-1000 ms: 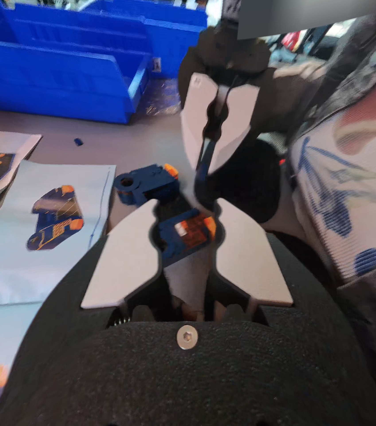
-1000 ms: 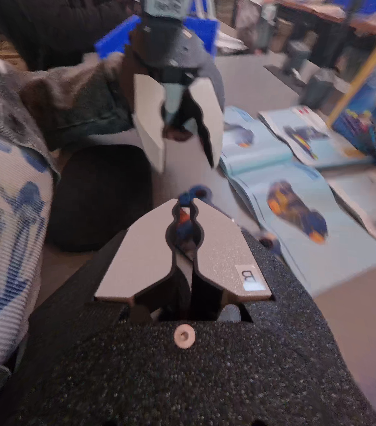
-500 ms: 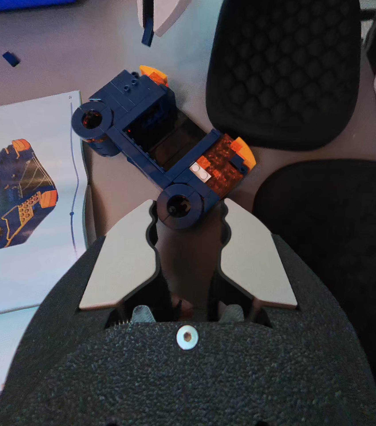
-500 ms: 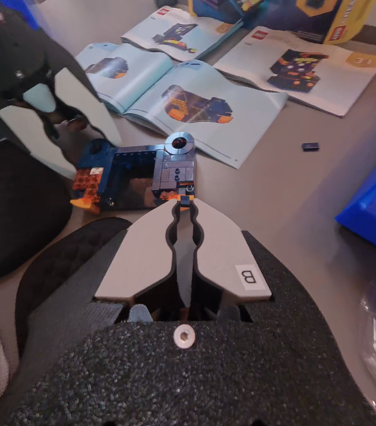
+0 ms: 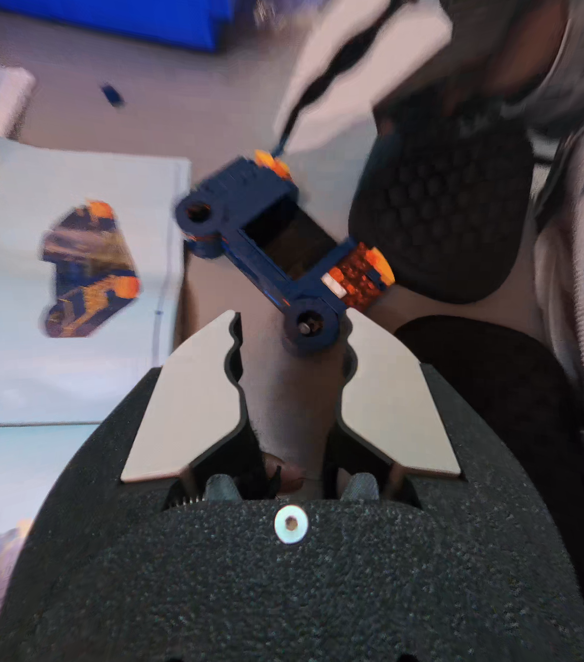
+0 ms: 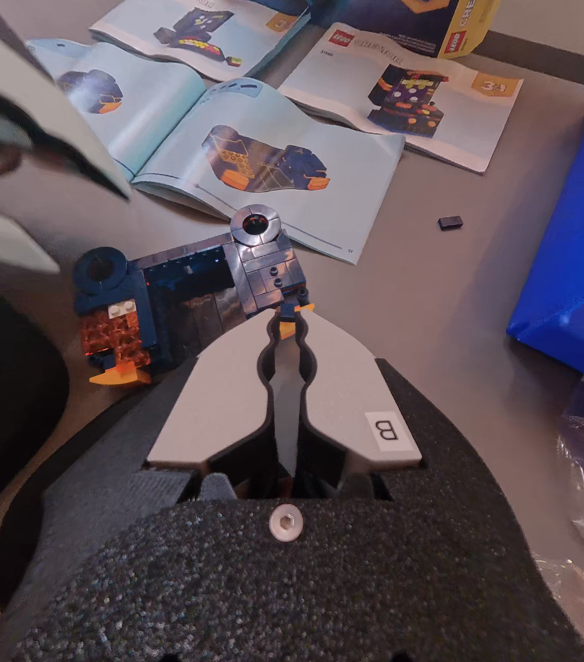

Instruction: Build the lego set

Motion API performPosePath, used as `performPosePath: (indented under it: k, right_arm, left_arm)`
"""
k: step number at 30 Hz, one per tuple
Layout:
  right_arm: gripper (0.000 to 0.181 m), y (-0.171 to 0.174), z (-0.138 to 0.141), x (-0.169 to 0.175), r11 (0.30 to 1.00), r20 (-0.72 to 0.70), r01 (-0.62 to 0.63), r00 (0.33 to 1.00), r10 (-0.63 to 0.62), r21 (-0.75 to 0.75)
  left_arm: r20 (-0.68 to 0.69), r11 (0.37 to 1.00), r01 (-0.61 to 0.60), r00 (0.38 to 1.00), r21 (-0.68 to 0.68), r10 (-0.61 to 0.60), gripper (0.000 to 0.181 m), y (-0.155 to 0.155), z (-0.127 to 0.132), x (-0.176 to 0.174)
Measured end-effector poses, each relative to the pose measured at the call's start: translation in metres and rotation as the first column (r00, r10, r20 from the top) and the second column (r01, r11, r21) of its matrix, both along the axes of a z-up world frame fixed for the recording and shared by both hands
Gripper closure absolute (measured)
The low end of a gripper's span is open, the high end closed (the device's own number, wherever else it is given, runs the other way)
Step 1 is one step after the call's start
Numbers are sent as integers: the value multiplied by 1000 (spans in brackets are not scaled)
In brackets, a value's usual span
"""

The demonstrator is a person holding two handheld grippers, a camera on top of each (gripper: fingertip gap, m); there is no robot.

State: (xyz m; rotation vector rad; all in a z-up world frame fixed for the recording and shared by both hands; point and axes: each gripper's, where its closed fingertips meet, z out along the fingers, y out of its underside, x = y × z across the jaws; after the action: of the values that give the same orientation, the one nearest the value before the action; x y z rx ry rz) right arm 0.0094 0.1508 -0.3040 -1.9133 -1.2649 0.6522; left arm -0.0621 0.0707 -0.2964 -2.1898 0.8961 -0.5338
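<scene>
The lego model (image 6: 190, 297) lies on the table (image 6: 426, 322). Behind it lies the open instruction booklet (image 6: 247, 150), with two further booklets (image 6: 408, 96) beyond. A loose piece (image 6: 450, 222) lies to its right; farther right stands a bin (image 6: 576, 250), possibly touching nothing.

The grey desk (image 6: 426, 322) carries the dark blue and orange lego model (image 6: 183, 297), open instruction booklets (image 6: 265, 150), a loose dark brick (image 6: 450, 222), a blue bin (image 6: 576, 250) and black pads (image 5: 444, 215).
</scene>
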Motion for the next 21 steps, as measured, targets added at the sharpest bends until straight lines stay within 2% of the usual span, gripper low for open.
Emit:
performPosePath:
  k: [2, 4, 8, 12, 21]
  right_arm:
    - [174, 1, -3, 0, 1000, 25, 19, 1000, -19, 17]
    - [174, 2, -2, -1, 999, 23, 32, 999, -33, 31]
    - [174, 1, -4, -2, 998, 47, 41, 998, -43, 45]
    - [174, -2, -5, -2, 997, 60, 41, 997, -44, 58]
    - [174, -6, -7, -4, 999, 66, 26, 997, -29, 42]
  left_arm:
    - [67, 996, -37, 997, 84, 31, 137, 17, 23, -6]
    - [83, 985, -70, 995, 156, 58, 149, 35, 33, -3]
    - [-13, 986, 30, 1000, 166, -28, 161, 49, 14, 21]
    - [-78, 985, 84, 994, 148, -73, 161, 56, -7, 35]
    - [-63, 985, 78, 996, 151, -70, 163, 62, -12, 40]
